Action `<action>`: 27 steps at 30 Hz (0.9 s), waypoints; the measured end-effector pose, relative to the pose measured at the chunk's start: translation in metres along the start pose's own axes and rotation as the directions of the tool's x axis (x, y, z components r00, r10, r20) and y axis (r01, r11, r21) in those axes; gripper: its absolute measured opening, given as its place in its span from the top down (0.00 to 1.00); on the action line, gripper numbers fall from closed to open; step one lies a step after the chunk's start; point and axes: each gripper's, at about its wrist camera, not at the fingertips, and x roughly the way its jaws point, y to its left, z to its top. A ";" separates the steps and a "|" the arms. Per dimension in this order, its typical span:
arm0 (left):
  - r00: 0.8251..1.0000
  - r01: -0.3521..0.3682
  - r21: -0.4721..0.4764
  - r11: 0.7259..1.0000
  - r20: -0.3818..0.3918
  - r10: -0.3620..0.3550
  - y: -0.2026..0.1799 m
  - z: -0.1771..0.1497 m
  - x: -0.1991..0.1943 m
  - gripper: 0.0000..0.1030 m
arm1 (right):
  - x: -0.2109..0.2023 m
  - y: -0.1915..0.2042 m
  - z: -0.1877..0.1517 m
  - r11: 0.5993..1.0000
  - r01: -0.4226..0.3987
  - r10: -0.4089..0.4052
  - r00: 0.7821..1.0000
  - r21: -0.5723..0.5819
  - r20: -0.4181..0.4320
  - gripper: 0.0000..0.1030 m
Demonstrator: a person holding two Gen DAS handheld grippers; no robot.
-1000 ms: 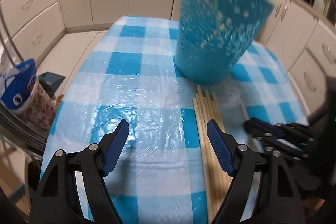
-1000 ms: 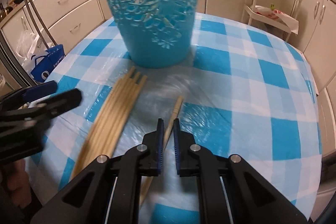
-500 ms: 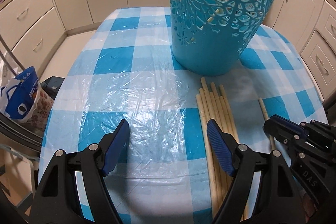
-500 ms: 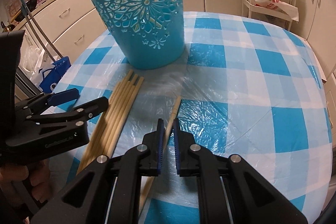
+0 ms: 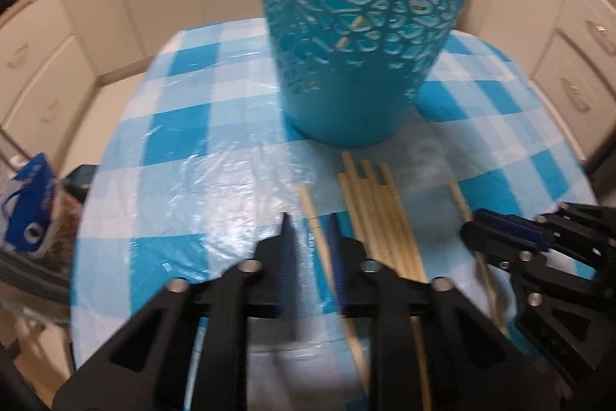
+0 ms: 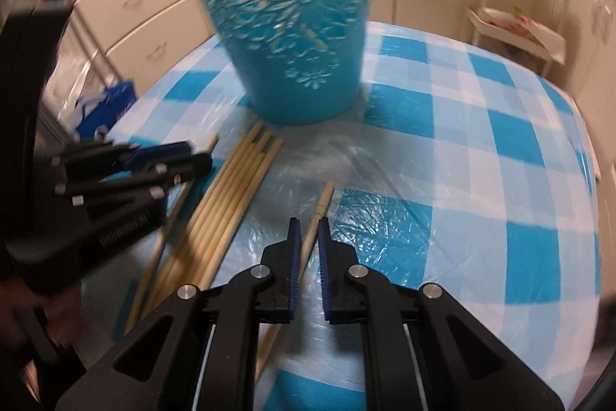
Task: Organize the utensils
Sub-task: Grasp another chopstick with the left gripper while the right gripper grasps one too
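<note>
Left wrist view showed the left tongs with their blue pads having just been closing around one pale wooden chopstick, which had been drawn a little aside from the loose bundle of wooden chopsticks lying just to its right. The stick ran between the pads, though motion blur hid whether they pressed it fully. Its long axis ran away from the tongs toward the tall turquoise plastic basket with cut-out flower patterns, its far tip stopping near the basket's base.

Right wrist view showed the right tongs drawn almost together, pinching another single wooden chopstick that lay apart from the bundle on the blue-and-white checked tabletop under its clear plastic cover. This stick also pointed forward and slightly rightward, toward the basket, which stood upright directly ahead of both tongs.

So each stick lay lengthwise along its tongs, gripped toward the near end with the far end free. By my judgement, the coming move turned on this: the basket's open rim sat well above the tabletop, so either stick would need lifting and tipping upright before it could drop in. Neither hand looked clearly nearer to the basket.
</note>
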 end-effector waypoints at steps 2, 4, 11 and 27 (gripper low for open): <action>0.999 0.041 -0.006 0.999 -0.006 -0.041 0.004 0.000 0.000 0.92 | 0.000 -0.005 0.002 1.000 -0.009 0.008 1.000 -0.010 -0.024 0.90; 0.999 0.034 -0.008 0.999 -0.031 -0.034 0.006 0.001 -0.001 0.92 | 0.000 -0.009 0.004 1.000 -0.010 0.010 0.999 0.000 -0.039 0.90; 0.999 -0.014 -0.003 1.000 -0.041 0.014 -0.001 0.001 -0.003 0.93 | 0.003 0.006 0.006 0.998 0.032 -0.035 0.998 -0.059 -0.052 0.91; 0.997 -0.077 0.004 0.997 -0.023 0.077 -0.004 -0.006 -0.004 0.90 | 0.000 0.008 0.001 0.998 0.050 -0.052 0.998 -0.033 -0.036 0.91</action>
